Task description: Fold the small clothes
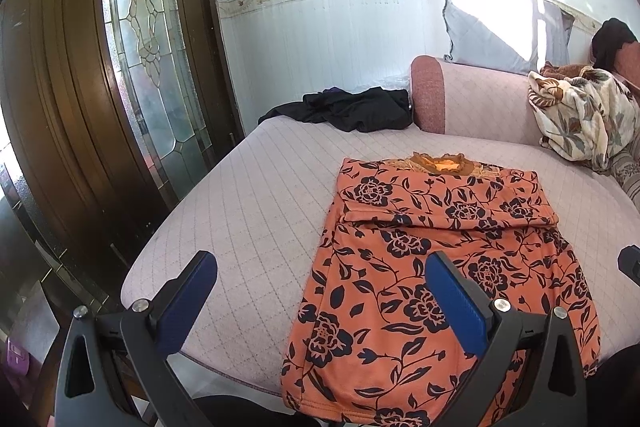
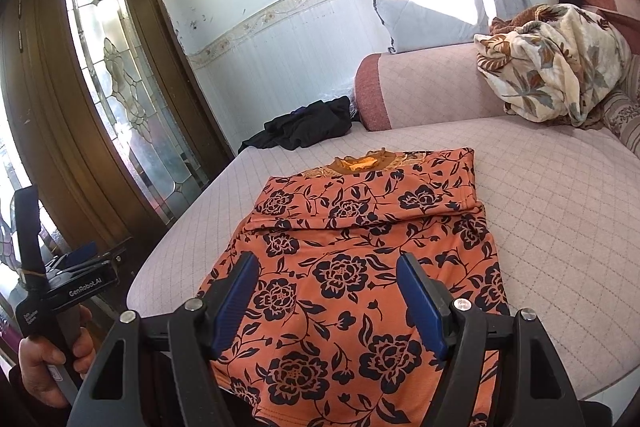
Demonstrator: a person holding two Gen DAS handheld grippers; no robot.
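I am holding my left gripper and right gripper wide open and empty above the orange floral top, which is lying flat, sleeves folded across, on the quilted sofa cushion.

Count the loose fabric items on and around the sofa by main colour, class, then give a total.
Orange: 1, the flowered top
Black: 2, a heap of clothes by the armrest and a garment on the sofa back
Cream: 1, the leaf-print blanket
Grey: 1, the pillow
Total: 5
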